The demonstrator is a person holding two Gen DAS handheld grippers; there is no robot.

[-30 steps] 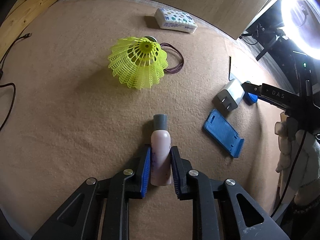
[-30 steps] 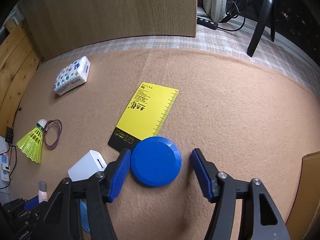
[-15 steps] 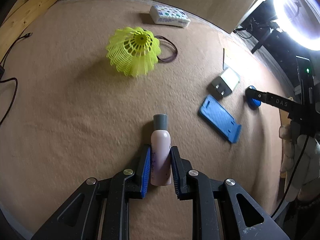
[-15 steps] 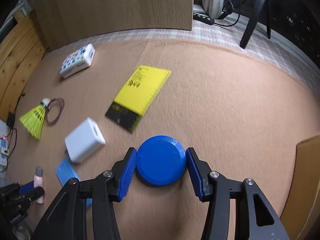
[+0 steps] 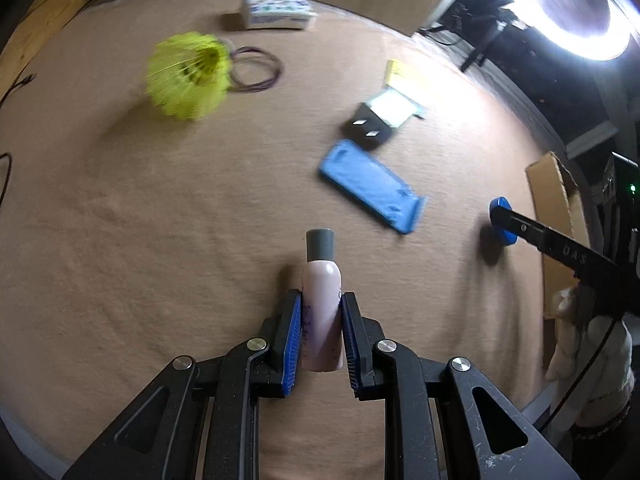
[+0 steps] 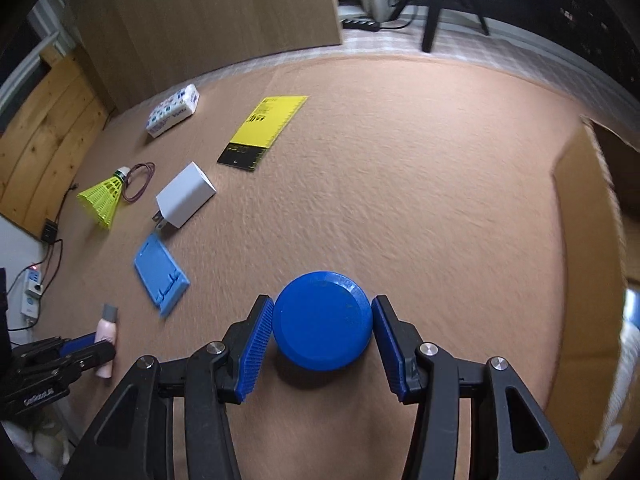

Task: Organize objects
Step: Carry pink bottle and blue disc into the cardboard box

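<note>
The left gripper (image 5: pixel 321 330) was clamped on a pink bottle (image 5: pixel 322 316) with a grey cap, held above the tan mat (image 5: pixel 120 220). The right gripper (image 6: pixel 323 322) gripped a blue round lid (image 6: pixel 322 322) by its edges, clear of the mat, near a cardboard box (image 6: pixel 580 216). A yellow shuttlecock (image 6: pixel 102 198), white charger (image 6: pixel 184 194), blue phone stand (image 6: pixel 160 272), yellow card (image 6: pixel 266 130) and tissue pack (image 6: pixel 173 110) lay on the mat.

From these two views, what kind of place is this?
Probably a room at home set up for recording: a tan felt-like mat holding small household items, a bright ring light, a black tripod and a brown cardboard box.
</note>
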